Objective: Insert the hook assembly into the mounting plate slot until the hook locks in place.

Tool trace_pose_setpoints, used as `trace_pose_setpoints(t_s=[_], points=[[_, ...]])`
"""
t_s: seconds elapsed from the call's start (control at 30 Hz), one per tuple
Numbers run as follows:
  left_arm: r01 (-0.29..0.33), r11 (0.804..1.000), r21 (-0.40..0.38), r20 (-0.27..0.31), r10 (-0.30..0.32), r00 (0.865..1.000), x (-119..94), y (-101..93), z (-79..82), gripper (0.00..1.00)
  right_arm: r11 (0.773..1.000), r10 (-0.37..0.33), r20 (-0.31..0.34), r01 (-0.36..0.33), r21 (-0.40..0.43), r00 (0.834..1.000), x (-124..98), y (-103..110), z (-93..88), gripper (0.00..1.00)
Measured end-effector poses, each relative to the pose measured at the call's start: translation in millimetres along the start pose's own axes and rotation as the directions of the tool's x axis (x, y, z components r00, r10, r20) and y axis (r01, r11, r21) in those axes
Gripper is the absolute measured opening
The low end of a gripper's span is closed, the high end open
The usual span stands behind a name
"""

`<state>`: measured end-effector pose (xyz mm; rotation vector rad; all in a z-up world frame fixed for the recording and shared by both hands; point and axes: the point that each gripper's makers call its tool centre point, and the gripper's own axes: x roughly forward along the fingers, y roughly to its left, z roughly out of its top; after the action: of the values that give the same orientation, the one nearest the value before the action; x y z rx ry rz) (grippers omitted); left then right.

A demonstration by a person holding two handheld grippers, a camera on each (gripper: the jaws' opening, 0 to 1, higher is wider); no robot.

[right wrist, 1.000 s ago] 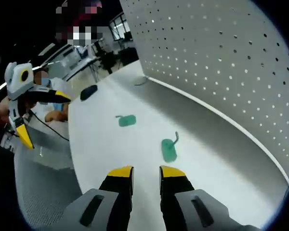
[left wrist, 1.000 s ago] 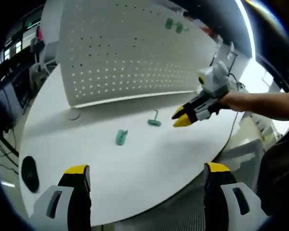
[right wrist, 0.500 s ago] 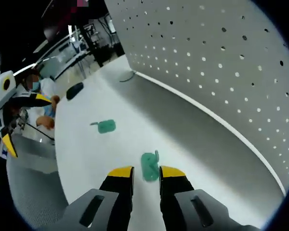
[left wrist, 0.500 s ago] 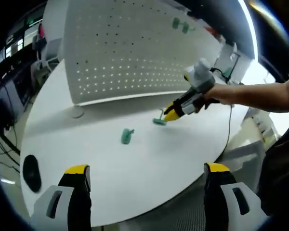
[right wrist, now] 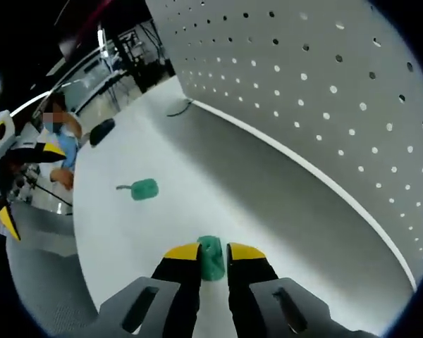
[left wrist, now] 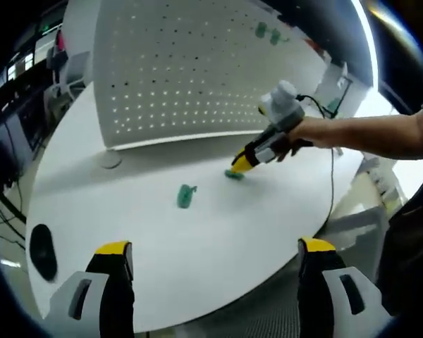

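Two small green plastic parts lie on the white table (left wrist: 197, 246). My right gripper (right wrist: 213, 252) has its jaws closed in on the nearer green hook piece (right wrist: 211, 257), which rests on the table. In the left gripper view that right gripper (left wrist: 241, 163) comes in from the right with a person's hand on it, tips down on the same green piece (left wrist: 234, 174). The second green piece (left wrist: 185, 196) (right wrist: 142, 189) lies free a short way off. My left gripper (left wrist: 215, 248) hangs over the table's near edge, jaws wide apart and holding nothing; the right gripper view has it at the far left (right wrist: 28, 186).
A tall white pegboard (left wrist: 183, 70) (right wrist: 324, 84) stands along the back of the table, with green parts (left wrist: 268, 32) hung near its top. A black oval object (left wrist: 41, 250) (right wrist: 102, 130) lies at the table's left end. A round disc (left wrist: 109, 160) sits by the pegboard's foot.
My right gripper has moved forward and down onto the nearer green piece and its jaws have narrowed around it. The left gripper has barely moved.
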<state>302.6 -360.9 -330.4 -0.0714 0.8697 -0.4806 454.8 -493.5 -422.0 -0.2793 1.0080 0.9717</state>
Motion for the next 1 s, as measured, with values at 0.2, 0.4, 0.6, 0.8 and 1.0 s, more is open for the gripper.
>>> trace_pose_setpoints(t_s=[0.2, 0.4, 0.6, 0.8, 1.0], points=[[0.005, 1.000, 0.000, -0.001, -0.005, 1.000, 1.4, -0.2, 0.6, 0.98, 1.000, 0.022, -0.008, -0.022, 0.011, 1.000, 2.9, 0.8, 2.1, 0.05], [0.002, 1.000, -0.005, 0.001, -0.002, 1.000, 0.3, 1.0, 0.0, 0.98, 0.997, 0.043, -0.010, -0.042, 0.071, 0.999, 3.5, 4.3, 0.9, 0.00], [-0.003, 1.000, -0.002, 0.003, 0.003, 1.000, -0.3, 0.8, 0.1, 0.99, 0.990, 0.043, 0.023, -0.045, 0.130, 0.999, 0.8, 5.0, -1.6, 0.00], [0.000, 1.000, 0.006, 0.013, 0.000, 1.000, -2.1, -2.3, 5.4, 0.99, 0.986, -0.004, 0.092, -0.012, 0.165, 0.996, -12.3, -2.1, 7.2, 0.00], [-0.005, 1.000, 0.022, 0.035, 0.004, 0.999, -7.7, -1.1, 16.4, 0.99, 0.982, -0.043, 0.183, 0.008, 0.187, 0.982, -30.9, -6.5, 25.8, 0.00]])
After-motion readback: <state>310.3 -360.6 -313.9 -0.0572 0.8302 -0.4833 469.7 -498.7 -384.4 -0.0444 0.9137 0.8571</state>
